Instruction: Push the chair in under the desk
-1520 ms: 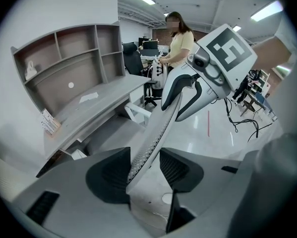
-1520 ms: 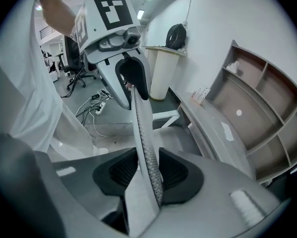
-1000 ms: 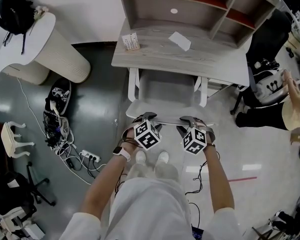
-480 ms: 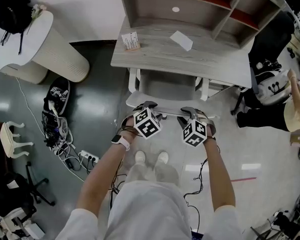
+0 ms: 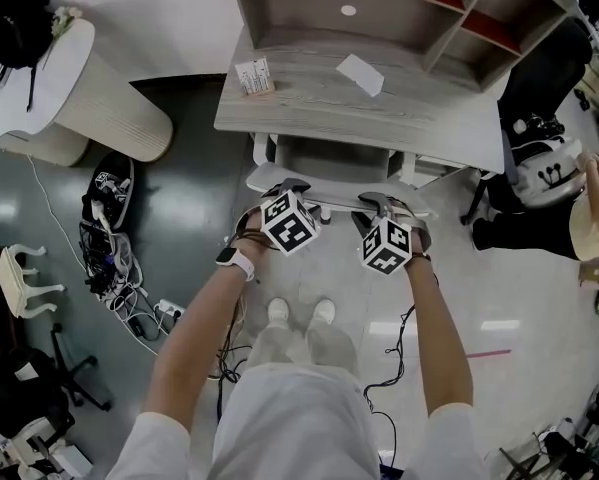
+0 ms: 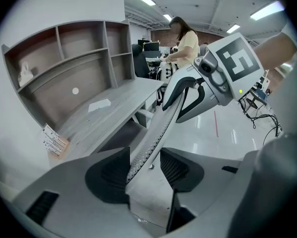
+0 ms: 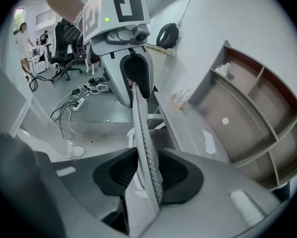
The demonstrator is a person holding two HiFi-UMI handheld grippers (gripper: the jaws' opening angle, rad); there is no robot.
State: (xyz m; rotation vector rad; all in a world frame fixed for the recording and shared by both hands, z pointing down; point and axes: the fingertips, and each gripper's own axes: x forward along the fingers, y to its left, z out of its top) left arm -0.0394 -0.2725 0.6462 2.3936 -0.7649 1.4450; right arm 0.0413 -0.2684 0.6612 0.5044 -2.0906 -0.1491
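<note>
The chair stands with its seat partly under the tabletop, its backrest rim facing the person and not yet at the tabletop's front edge. The left tool and the right tool are both closed on that rim, one toward each end; each gripper view shows the rim filling the gap between the pads. The left tool's jaws stand wider than the right's. The main hazard appears to be the white armrests, which sit right at the tabletop's edge: if they ride too high or the chair yaws, they are likely to strike the edge or the desk's side supports and stop the travel. Uneven force between the two tools would cause such yaw. The rim is thin and curved, so a tool could slip off it under a hard push. A jolt could also shift the card box and the paper on the tabletop.
</note>
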